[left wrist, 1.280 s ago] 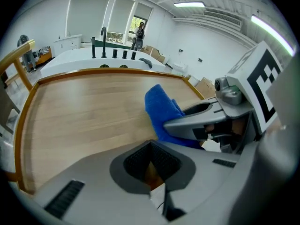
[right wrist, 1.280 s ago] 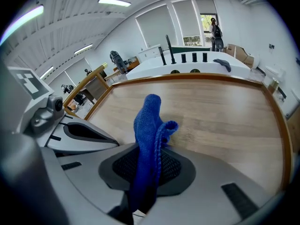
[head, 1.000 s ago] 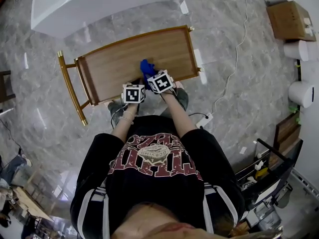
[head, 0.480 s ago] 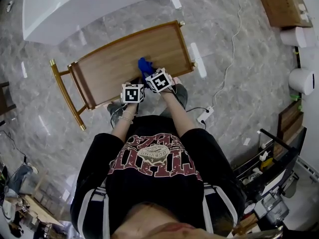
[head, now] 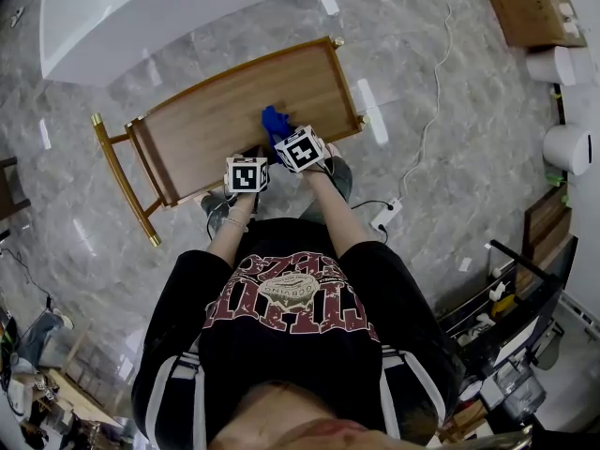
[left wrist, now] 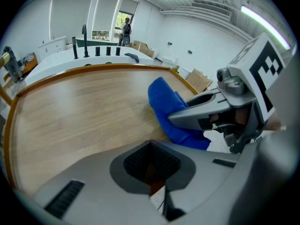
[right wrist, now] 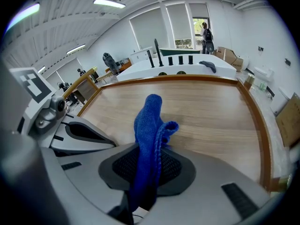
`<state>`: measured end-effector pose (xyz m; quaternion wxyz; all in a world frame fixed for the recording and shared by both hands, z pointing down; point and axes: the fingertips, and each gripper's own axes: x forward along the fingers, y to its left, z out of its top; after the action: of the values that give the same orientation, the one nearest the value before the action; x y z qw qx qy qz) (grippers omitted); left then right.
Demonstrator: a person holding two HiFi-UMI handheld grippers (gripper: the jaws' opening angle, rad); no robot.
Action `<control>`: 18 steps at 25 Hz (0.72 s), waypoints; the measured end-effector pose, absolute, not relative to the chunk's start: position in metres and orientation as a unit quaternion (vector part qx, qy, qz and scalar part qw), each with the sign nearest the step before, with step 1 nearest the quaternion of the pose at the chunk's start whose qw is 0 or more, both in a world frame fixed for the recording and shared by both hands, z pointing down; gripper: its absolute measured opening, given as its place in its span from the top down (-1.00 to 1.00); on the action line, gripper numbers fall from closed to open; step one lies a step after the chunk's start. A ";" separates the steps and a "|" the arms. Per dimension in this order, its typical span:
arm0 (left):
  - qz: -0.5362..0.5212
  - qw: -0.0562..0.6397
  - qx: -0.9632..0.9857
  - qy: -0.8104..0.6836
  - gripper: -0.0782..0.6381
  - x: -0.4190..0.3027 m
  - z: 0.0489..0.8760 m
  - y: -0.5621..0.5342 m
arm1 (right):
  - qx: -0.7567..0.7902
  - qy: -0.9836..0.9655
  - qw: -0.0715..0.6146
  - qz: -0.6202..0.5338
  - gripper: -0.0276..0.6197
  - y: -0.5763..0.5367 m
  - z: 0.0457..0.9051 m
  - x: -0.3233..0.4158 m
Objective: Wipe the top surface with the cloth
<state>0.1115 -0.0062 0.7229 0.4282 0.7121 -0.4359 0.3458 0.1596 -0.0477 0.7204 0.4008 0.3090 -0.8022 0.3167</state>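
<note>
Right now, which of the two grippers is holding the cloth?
The right gripper: its jaws pinch the blue cloth. The left gripper beside it is shut on nothing.

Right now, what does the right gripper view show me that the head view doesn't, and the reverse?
Only the right gripper view: the jaws of the right gripper shut on the blue cloth, its free end standing up. Only the head view: the gold handle at the table's end, the marble floor, a cardboard box. Both: the wooden top, the cloth near its front edge, the left gripper beside it.
</note>
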 end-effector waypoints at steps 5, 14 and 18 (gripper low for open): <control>0.335 0.432 0.717 -0.432 0.65 0.113 0.726 -0.006 | 0.312 -0.799 0.405 0.317 0.64 -0.049 0.724 0.165; 0.344 0.421 0.723 -0.427 0.65 0.113 0.726 -0.004 | 0.320 -0.792 0.410 0.320 0.64 -0.051 0.725 0.178; 0.350 0.415 0.726 -0.423 0.65 0.115 0.727 -0.006 | 0.323 -0.790 0.414 0.316 0.64 -0.054 0.724 0.186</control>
<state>0.1154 -0.0057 0.7268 0.4153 0.7256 -0.4228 0.3496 0.1860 -0.0541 0.7240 0.4144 0.3232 -0.7898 0.3164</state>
